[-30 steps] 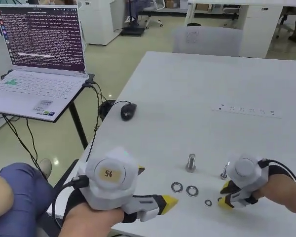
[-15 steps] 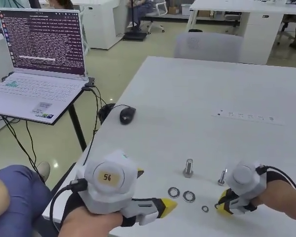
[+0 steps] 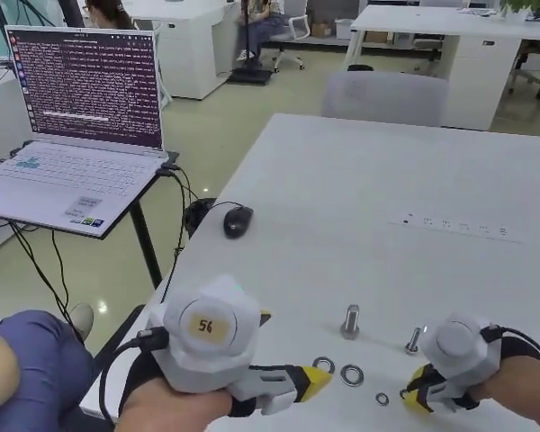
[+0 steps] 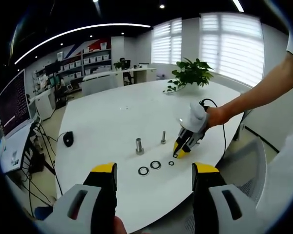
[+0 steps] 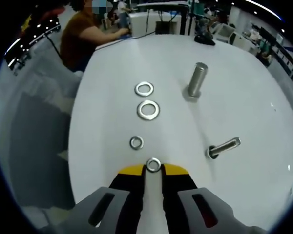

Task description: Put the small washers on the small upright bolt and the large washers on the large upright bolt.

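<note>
On the white table [image 3: 369, 180], the right gripper view shows the low right gripper [image 5: 153, 169] pinching a small washer [image 5: 153, 165], with the left gripper [image 3: 311, 381] spread wide.

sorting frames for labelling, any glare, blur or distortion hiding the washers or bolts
Head view: even light, sharp; large bolt and small bolt clear. Left gripper view: fisheye bending, windows blown out, washers tiny. Right gripper view: table edge bowed, large washer crisp, small washer at the right gripper tips sharp.

Upright large bolt [image 5: 197, 79] and small bolt [image 5: 224, 146]; two large washers [image 5: 144, 88] [image 5: 148, 109] and one small washer [image 5: 136, 142] flat alongside; second small washer [image 5: 153, 165] pinched in right hand-held gripper [image 5: 153, 170].
</note>
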`<state>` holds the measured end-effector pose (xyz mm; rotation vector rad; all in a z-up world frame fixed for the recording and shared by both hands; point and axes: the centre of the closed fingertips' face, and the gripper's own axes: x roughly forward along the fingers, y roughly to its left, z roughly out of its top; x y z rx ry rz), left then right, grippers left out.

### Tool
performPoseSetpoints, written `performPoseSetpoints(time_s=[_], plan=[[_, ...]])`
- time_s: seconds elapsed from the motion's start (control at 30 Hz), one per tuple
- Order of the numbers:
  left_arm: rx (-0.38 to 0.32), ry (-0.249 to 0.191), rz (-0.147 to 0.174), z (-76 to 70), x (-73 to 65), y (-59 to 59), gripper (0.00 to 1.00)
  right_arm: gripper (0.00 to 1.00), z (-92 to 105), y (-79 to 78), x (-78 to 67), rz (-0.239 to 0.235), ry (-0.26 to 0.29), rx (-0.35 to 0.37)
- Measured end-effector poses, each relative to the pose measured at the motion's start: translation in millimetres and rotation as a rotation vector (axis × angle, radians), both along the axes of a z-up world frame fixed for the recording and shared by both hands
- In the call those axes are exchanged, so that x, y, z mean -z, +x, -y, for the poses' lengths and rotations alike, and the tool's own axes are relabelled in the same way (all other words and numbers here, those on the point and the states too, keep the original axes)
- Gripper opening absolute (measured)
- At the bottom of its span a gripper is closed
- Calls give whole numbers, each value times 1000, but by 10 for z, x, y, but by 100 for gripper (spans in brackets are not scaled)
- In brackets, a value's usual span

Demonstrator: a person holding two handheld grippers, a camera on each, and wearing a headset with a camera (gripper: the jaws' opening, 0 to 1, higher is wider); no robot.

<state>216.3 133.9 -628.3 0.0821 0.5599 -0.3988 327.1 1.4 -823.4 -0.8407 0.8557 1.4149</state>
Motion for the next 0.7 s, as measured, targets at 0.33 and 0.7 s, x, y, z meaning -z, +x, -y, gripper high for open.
performPoseSetpoints(time_s=[0.33,0.7], plan=[[5,1,-12,19,50,-5,62,17,14,-47,14,21,-70,-228],[-2,6,-11,0,54,20,62,16,-18,-62,16,50,-74,-329]])
